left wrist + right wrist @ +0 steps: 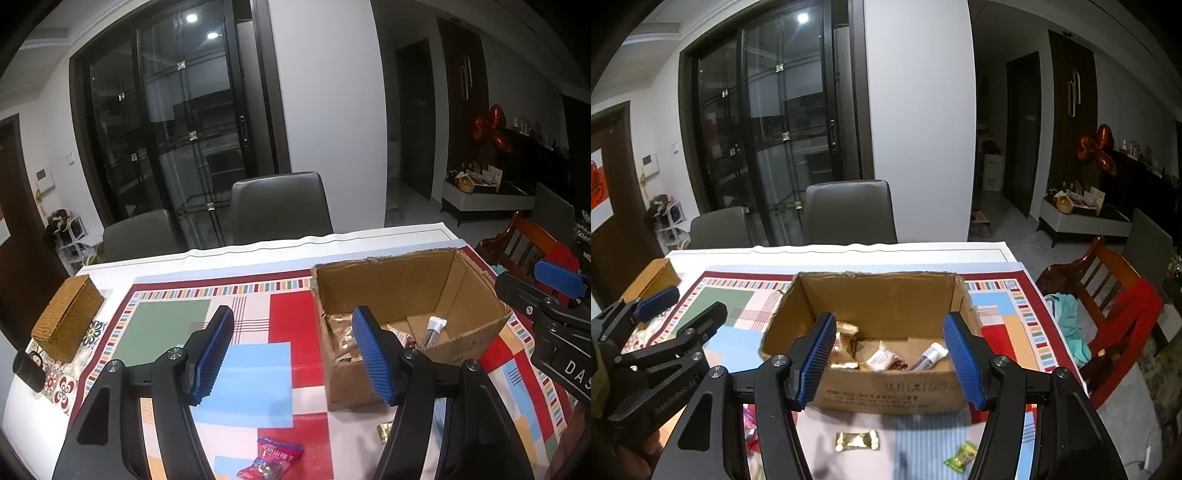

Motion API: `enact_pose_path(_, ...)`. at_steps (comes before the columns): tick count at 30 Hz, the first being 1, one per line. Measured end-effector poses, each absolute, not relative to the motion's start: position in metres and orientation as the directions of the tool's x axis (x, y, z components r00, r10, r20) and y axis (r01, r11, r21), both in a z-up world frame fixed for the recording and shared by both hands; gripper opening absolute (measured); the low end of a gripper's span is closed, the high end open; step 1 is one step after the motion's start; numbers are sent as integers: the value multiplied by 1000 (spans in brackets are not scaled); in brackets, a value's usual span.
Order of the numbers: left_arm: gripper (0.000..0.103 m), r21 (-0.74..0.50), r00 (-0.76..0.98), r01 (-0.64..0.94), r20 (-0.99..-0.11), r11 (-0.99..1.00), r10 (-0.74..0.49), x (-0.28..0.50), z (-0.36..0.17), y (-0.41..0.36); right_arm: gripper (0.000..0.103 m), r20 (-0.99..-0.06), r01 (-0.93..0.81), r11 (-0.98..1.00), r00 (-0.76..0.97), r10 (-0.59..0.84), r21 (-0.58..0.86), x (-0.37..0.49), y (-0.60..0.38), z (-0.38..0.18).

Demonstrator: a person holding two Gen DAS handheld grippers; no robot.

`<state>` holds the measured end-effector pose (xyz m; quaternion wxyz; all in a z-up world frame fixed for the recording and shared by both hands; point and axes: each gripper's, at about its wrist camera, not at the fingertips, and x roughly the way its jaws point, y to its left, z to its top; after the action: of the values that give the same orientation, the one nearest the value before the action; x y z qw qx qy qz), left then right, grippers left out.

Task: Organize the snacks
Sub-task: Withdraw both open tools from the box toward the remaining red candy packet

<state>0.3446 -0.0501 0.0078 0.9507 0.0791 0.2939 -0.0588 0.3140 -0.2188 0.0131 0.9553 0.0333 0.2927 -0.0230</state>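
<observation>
An open cardboard box (886, 395) stands on the patterned tablecloth and holds several wrapped snacks (879, 358), gold and white ones among them. The same box (410, 291) shows at the right of the left wrist view. My right gripper (890, 360) hovers open before the box's near wall, nothing between its blue pads. To the box's left my left gripper (297, 356) is open and empty over the cloth. On the table near me lie a gold snack (857, 440), a green snack (961, 456) and a red packet (271, 458).
A woven brown box (68, 317) and a dark mug (27, 369) sit at the table's left edge. Grey chairs (849, 212) stand behind the table, a wooden chair (1108, 284) with a red cloth to its right.
</observation>
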Motion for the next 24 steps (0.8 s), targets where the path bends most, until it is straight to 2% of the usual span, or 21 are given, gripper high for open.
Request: enact_pose_path(24, 67, 119, 806, 144, -590, 982, -47, 288, -20, 10, 62, -596, 84, 995, 803, -33, 59, 261, -169, -15)
